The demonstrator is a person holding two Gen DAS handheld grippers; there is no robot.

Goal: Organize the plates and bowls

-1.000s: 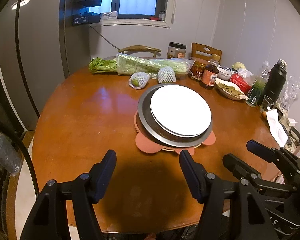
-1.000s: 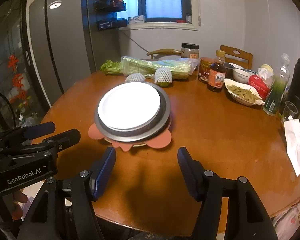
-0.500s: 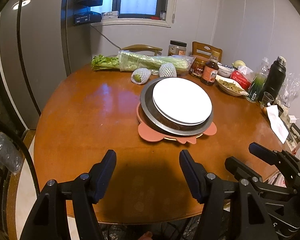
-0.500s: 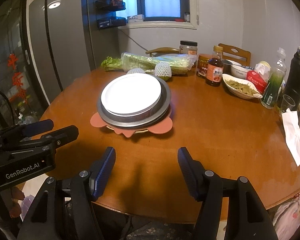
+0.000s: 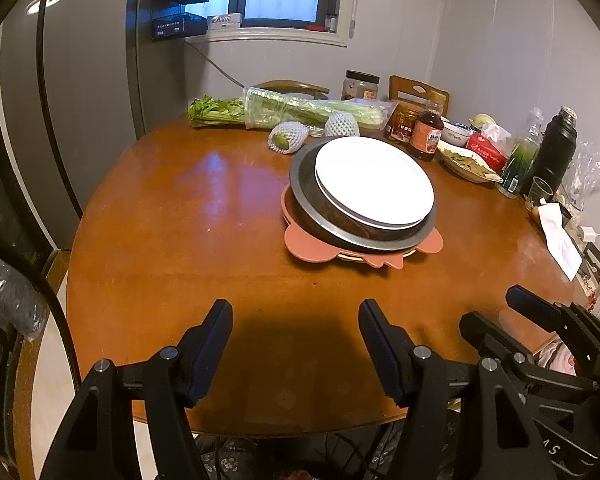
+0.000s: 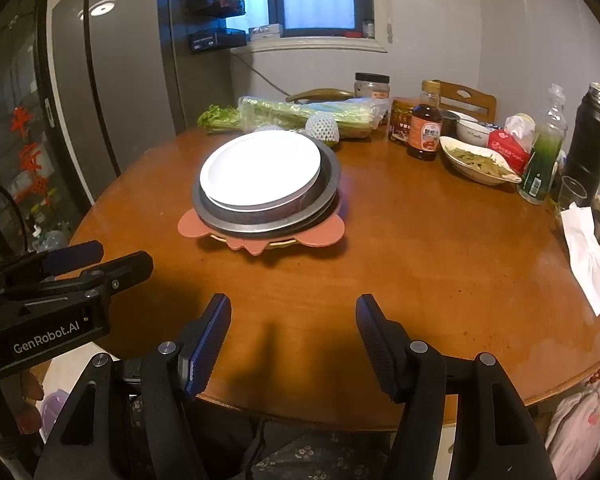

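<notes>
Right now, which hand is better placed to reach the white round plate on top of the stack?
Probably the right. In its own view the white round plate lies nearly straight ahead of the open right gripper; from the open left gripper it sits off to the right. The difference is small.

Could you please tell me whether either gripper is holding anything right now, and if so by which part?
Nothing is held. The left gripper and the right gripper both stand open over bare table, short of the white plate.
</notes>
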